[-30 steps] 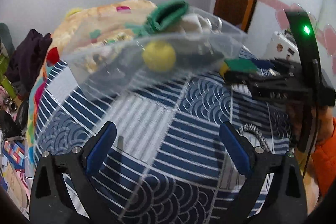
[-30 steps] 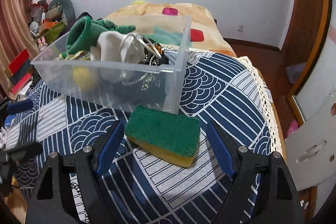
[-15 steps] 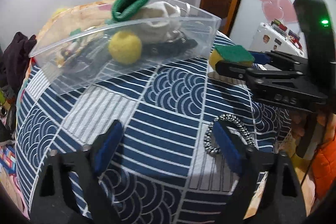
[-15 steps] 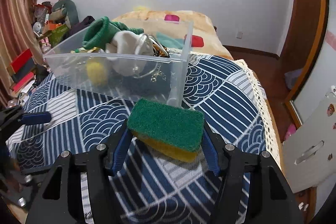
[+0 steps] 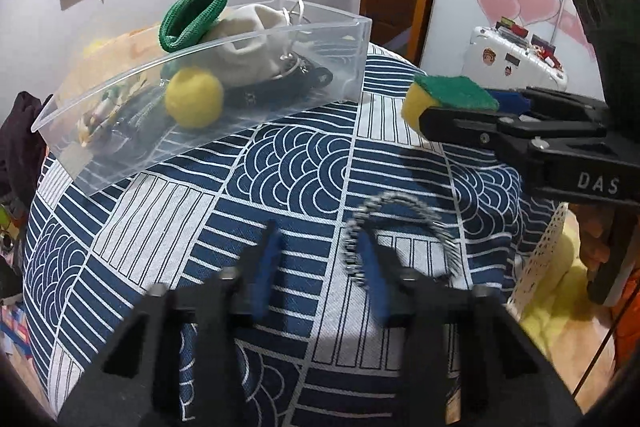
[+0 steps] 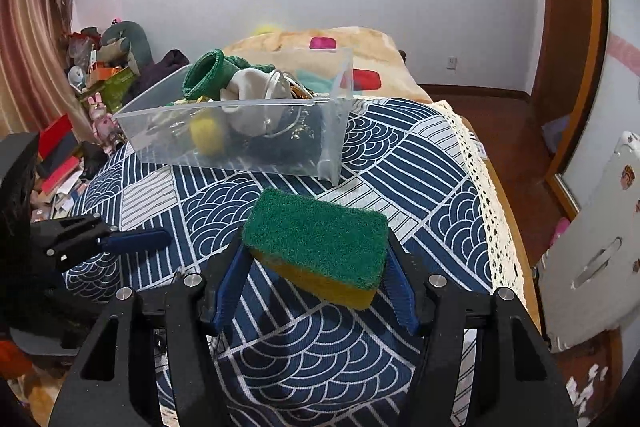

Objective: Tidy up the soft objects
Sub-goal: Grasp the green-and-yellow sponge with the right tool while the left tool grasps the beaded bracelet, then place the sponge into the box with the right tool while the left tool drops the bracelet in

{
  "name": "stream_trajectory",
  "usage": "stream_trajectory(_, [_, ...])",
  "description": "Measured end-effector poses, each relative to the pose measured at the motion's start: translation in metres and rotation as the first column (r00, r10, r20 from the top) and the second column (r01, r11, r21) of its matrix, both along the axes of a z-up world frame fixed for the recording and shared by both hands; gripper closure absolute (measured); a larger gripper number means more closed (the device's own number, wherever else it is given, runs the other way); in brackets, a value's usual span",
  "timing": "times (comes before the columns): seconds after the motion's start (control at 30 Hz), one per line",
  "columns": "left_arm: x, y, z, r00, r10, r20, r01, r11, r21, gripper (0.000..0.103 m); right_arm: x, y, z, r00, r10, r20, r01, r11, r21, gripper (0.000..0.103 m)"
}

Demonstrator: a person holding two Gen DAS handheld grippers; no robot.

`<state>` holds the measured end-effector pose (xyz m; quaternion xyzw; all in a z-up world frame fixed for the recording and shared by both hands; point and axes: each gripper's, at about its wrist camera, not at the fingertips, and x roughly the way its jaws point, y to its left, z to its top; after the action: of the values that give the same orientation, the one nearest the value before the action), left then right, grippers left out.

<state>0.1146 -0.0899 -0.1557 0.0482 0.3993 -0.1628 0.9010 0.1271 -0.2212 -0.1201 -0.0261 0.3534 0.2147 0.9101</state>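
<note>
My right gripper (image 6: 316, 283) is shut on a green-and-yellow sponge (image 6: 316, 247) and holds it above the patterned cloth; the sponge also shows in the left wrist view (image 5: 448, 95). A clear plastic bin (image 6: 240, 143) behind it holds a green knit item (image 6: 204, 75), a white cloth pouch (image 6: 252, 95) and a yellow ball (image 5: 194, 99). My left gripper (image 5: 320, 263) is partly closed and empty, low over the cloth, its right pad at a black-and-white braided hair band (image 5: 400, 227).
The blue-and-white patterned cloth (image 6: 360, 367) covers the table, with a lace edge (image 6: 492, 211) on the right. A bed (image 6: 360, 47) lies behind. Clutter (image 6: 80, 87) fills the left side. A white suitcase (image 5: 516, 59) stands right.
My right gripper closed on the sponge and lifted it off the cloth. My left gripper moved right toward the hair band and its jaws narrowed.
</note>
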Motion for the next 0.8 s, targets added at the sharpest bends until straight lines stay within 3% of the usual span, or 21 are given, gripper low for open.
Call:
stream_trajectory(0.03, [0.001,0.002,-0.001,1.0,0.011,-0.003,-0.011,1.0,-0.008,0.091,-0.002,0.001,0.001,1.0,0.002,0.0,-0.002,1.0,0.002,0.044])
stream_trajectory(0.1, [0.006,0.01,0.0,0.999,0.032,-0.02,-0.033,0.998,-0.045,0.097,-0.002,0.002,0.001,1.0,0.005,0.003,-0.005,1.0,0.005,0.044])
stream_trajectory(0.17, [0.009,0.019,0.0,0.998,0.044,-0.044,-0.048,0.994,-0.096,0.097,-0.003,0.004,0.003,1.0,0.011,0.007,-0.011,1.0,0.011,0.044])
stream_trajectory(0.3, [0.008,0.033,0.008,0.997,0.075,-0.024,-0.077,0.991,-0.105,0.097,-0.003,0.007,0.005,1.0,0.017,0.014,-0.017,1.0,0.012,0.044])
stream_trajectory(0.53, [0.013,0.052,0.036,0.991,0.123,0.059,-0.116,0.987,-0.114,0.097,0.003,0.016,0.019,0.998,0.032,0.052,-0.034,0.999,0.028,0.044])
stream_trajectory(0.8, [0.029,0.084,0.07,0.961,0.223,0.162,-0.202,0.97,-0.134,0.097,0.02,0.032,0.043,0.991,0.053,0.125,-0.059,0.997,0.049,0.044])
